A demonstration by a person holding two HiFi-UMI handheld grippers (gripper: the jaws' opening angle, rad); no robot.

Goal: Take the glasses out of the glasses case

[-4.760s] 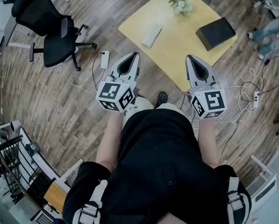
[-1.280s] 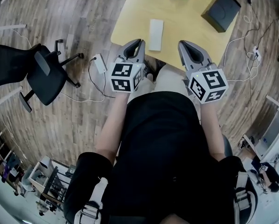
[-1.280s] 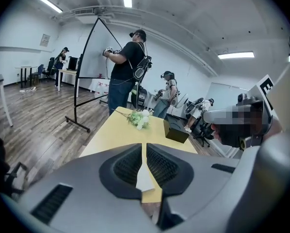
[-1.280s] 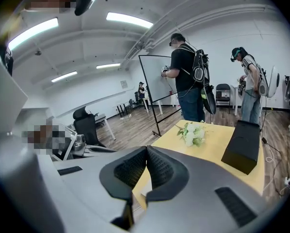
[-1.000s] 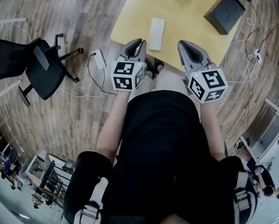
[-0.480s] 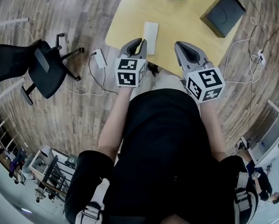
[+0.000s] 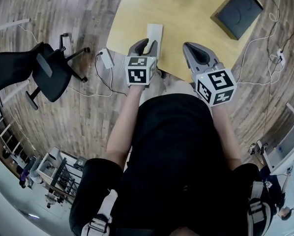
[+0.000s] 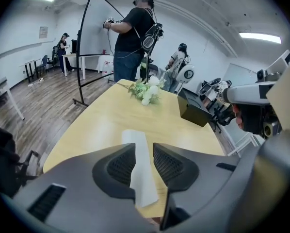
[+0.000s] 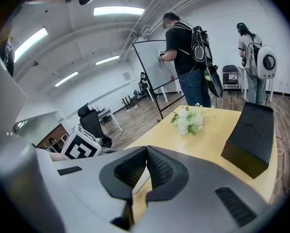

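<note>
Approach step: left gripper [image 8: 144,152], jaws just opening with nothing between them, is pointing at the glasses case [image 8: 135,139] just ahead. Right gripper [image 9: 146,150] is hovering closed, empty. Next move is probably calling for pinning the case.

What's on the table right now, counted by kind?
White case: 1
Black box: 1
Flower bunch: 1
Total: 3
</note>
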